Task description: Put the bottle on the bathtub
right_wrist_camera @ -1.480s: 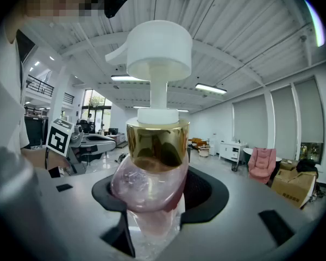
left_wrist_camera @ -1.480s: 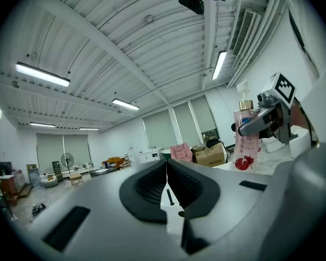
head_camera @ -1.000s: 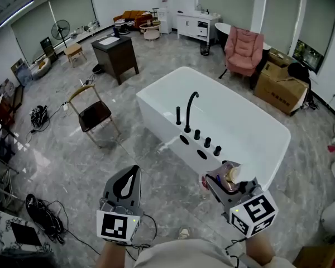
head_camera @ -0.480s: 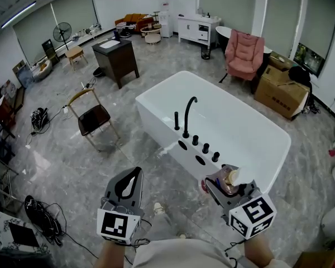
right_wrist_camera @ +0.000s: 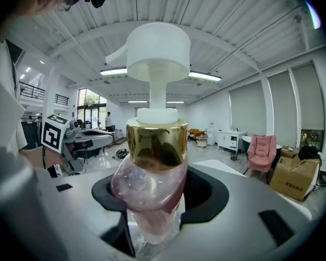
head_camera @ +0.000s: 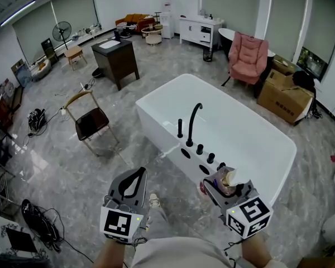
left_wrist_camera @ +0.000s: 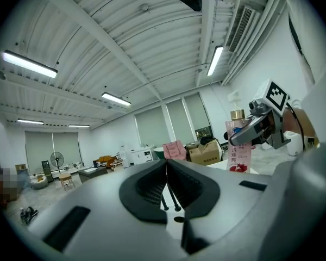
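Note:
A clear pink pump bottle (right_wrist_camera: 152, 184) with a gold collar and white pump head stands upright between the jaws of my right gripper (head_camera: 223, 184), which is shut on it. In the head view the bottle (head_camera: 228, 178) hangs just short of the near rim of the white bathtub (head_camera: 251, 133), close to the black tap knobs (head_camera: 205, 154). From the left gripper view the bottle (left_wrist_camera: 238, 145) shows at the right. My left gripper (head_camera: 132, 181) is shut and holds nothing, out over the grey floor to the left of the tub.
A tall black faucet (head_camera: 192, 121) rises from the tub's near rim. A wooden chair (head_camera: 91, 119) stands left of the tub and a dark desk (head_camera: 116, 57) beyond it. A pink armchair (head_camera: 248, 56) and a cardboard box (head_camera: 285, 98) are at the back right.
The view has closed in on the bathtub. My right gripper with the bottle now sits nearer the tub's rim by the knobs. The left gripper stays shut beside it.

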